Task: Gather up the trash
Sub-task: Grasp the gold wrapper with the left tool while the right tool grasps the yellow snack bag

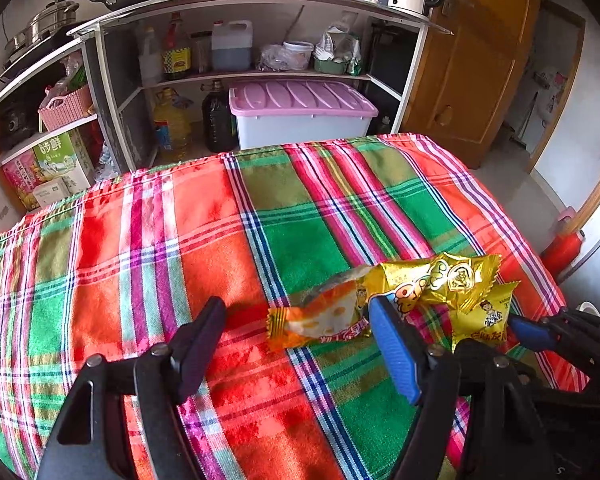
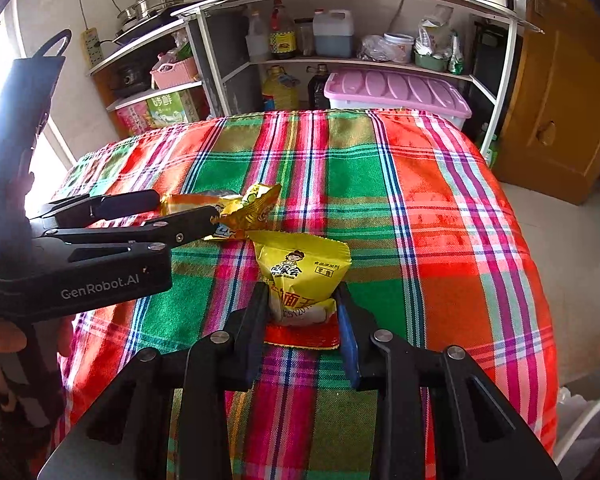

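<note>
Three snack wrappers lie on the plaid tablecloth. My left gripper is open; an orange wrapper lies between its fingers, and a gold foil wrapper rests just past the right finger. In the right wrist view the left gripper reaches in from the left around the orange wrapper and gold wrapper. My right gripper is closed on a yellow snack packet, which also shows in the left wrist view beside the right gripper.
A metal shelf unit with bottles, a pink-lidded bin and cookware stands beyond the table's far edge. A wooden door is at the right. A white bin rim shows below the table's right side.
</note>
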A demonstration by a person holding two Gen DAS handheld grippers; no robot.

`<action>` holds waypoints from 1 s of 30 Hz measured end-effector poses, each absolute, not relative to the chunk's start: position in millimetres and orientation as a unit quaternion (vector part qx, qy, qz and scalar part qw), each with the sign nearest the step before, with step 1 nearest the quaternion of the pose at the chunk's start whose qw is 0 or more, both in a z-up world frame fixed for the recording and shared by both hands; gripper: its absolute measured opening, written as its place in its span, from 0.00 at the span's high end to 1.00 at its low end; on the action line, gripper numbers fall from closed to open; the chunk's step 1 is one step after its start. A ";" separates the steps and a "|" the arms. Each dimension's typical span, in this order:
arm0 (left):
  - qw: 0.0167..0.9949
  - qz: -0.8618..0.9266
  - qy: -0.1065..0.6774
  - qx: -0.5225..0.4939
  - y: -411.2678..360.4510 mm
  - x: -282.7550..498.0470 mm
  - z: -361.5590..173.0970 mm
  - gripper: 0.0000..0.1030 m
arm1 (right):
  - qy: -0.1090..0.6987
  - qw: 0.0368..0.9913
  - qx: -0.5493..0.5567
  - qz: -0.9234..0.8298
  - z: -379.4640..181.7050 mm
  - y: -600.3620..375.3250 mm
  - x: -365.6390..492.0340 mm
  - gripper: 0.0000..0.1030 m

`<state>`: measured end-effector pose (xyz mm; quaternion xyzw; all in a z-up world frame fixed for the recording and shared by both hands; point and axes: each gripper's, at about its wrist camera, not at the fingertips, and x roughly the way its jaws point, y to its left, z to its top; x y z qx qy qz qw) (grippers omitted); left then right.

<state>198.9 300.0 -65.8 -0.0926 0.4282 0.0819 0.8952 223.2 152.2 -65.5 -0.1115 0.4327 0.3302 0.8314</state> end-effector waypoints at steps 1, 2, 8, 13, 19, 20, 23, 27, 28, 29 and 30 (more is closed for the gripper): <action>0.895 0.083 0.429 -0.089 299.2 199.4 -66.3 0.27 | 0.433 0.832 -0.111 0.330 -65.3 152.1 223.3 0.68; 0.895 0.085 0.429 -0.086 298.8 199.5 -66.5 0.27 | 0.433 0.832 -0.111 0.330 -65.2 151.9 223.4 0.68; 0.895 0.096 0.430 -0.068 297.2 200.3 -66.4 0.47 | 0.433 0.832 -0.111 0.329 -65.7 152.9 224.4 0.68; 0.897 0.100 0.427 -0.060 296.8 198.8 -65.3 0.71 | 0.432 0.832 -0.112 0.329 -65.8 152.9 223.8 0.68; 0.897 0.107 0.426 -0.054 296.2 192.6 -63.1 0.84 | 0.429 0.835 -0.116 0.325 -65.6 153.4 221.5 0.68; 0.897 0.105 0.425 -0.055 295.3 191.0 -62.1 0.84 | 0.429 0.836 -0.115 0.323 -65.2 153.2 220.8 0.68; 0.897 0.100 0.425 -0.069 295.9 186.3 -60.4 0.84 | 0.428 0.837 -0.111 0.322 -64.1 151.3 220.0 0.68; 0.901 0.096 0.416 -0.085 295.4 176.1 -53.3 0.84 | 0.424 0.840 -0.102 0.322 -60.4 146.5 216.3 0.68; 0.901 0.095 0.413 -0.089 295.2 173.4 -51.1 0.84 | 0.423 0.841 -0.100 0.321 -59.1 145.0 215.1 0.68; 0.902 0.092 0.411 -0.092 294.3 171.0 -48.7 0.84 | 0.422 0.842 -0.099 0.321 -57.9 143.6 213.9 0.68; 0.903 0.090 0.409 -0.092 293.6 168.6 -46.7 0.84 | 0.420 0.843 -0.099 0.321 -56.6 142.2 212.4 0.68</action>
